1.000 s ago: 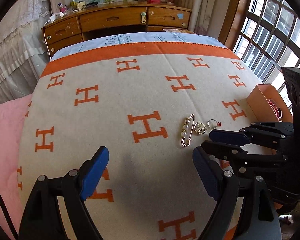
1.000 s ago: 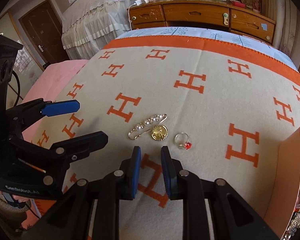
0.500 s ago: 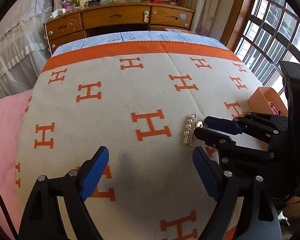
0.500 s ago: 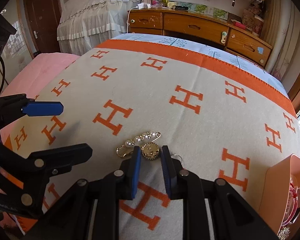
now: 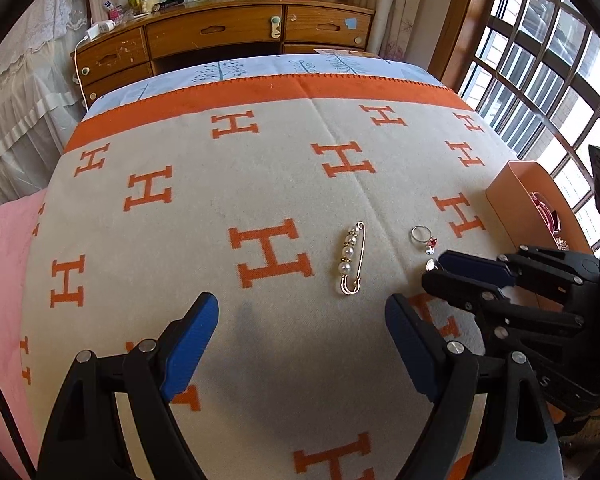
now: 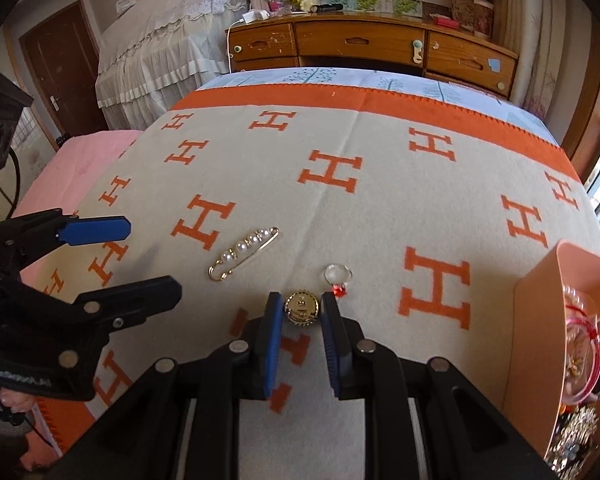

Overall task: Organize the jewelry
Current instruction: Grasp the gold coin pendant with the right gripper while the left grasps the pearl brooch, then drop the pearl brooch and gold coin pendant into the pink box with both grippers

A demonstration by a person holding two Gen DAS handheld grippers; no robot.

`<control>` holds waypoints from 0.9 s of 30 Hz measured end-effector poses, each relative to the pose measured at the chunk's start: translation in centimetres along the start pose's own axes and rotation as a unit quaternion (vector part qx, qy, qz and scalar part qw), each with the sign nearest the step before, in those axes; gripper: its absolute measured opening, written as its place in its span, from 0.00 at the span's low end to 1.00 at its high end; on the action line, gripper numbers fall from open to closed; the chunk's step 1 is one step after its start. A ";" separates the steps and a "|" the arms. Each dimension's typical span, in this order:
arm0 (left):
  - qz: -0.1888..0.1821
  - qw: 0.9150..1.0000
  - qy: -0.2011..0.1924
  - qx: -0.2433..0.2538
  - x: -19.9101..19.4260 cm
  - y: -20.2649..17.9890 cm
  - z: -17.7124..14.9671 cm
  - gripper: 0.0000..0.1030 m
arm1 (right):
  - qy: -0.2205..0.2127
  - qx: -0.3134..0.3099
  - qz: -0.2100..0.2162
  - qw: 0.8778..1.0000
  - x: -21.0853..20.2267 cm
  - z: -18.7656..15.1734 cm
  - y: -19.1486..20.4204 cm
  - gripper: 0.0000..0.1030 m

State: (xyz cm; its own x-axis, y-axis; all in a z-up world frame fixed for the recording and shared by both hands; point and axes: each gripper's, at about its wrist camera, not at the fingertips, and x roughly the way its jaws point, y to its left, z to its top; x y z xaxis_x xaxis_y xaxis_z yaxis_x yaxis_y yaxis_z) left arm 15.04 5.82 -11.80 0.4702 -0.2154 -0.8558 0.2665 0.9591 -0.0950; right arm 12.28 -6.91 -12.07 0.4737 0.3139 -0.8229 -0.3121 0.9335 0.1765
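Note:
A gold pearl pin (image 5: 351, 259) (image 6: 244, 253) and a silver ring with a red stone (image 5: 424, 237) (image 6: 339, 277) lie on the cream blanket with orange H marks (image 5: 260, 184). My right gripper (image 6: 300, 312) (image 5: 434, 267) is shut on a round gold brooch (image 6: 302, 308) and holds it just above the blanket, next to the ring. My left gripper (image 5: 300, 316) is open and empty, near the pin's lower end; it shows at the left of the right wrist view (image 6: 120, 256).
An orange box (image 6: 540, 320) (image 5: 516, 200) with a pink bangle and more jewelry stands at the blanket's right edge. A pink cover (image 5: 0, 260) lies left. A wooden dresser (image 5: 220, 36) stands beyond the bed, windows at right.
My right gripper closed on the gold brooch and lifted it away from the pin, toward me and the right. The pin and ring stayed. The left gripper stayed open.

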 end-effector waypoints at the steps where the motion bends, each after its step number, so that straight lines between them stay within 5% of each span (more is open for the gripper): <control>1: -0.001 1.000 0.002 0.003 0.3 -0.3 0.3 0.72 | -0.001 0.011 0.009 1.000 -0.4 -0.5 -0.3 0.19; 14: 0.019 0.999 0.030 0.038 3.9 -2.4 3.1 0.45 | -0.029 0.038 0.057 0.997 -3.2 -3.1 -1.8 0.19; 17: 0.016 0.998 0.032 0.045 3.7 -2.9 3.0 0.25 | -0.031 0.044 0.067 0.996 -3.2 -3.1 -2.3 0.19; 18: 0.013 0.998 0.034 0.045 3.5 -2.9 3.0 0.12 | -0.032 0.046 0.070 0.996 -3.3 -3.2 -2.4 0.19; 27: 0.012 0.999 0.027 0.016 1.9 -3.3 2.5 0.10 | -0.069 0.052 0.073 0.994 -5.4 -3.5 -3.2 0.19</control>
State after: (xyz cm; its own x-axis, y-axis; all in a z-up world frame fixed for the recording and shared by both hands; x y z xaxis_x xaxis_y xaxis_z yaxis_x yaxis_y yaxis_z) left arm 17.18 1.78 -11.88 0.4311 -0.1818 -0.8838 0.2835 0.9572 -0.0587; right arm 7.83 -12.24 -10.08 0.5397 0.4608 -0.7045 -0.3017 0.8872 0.3491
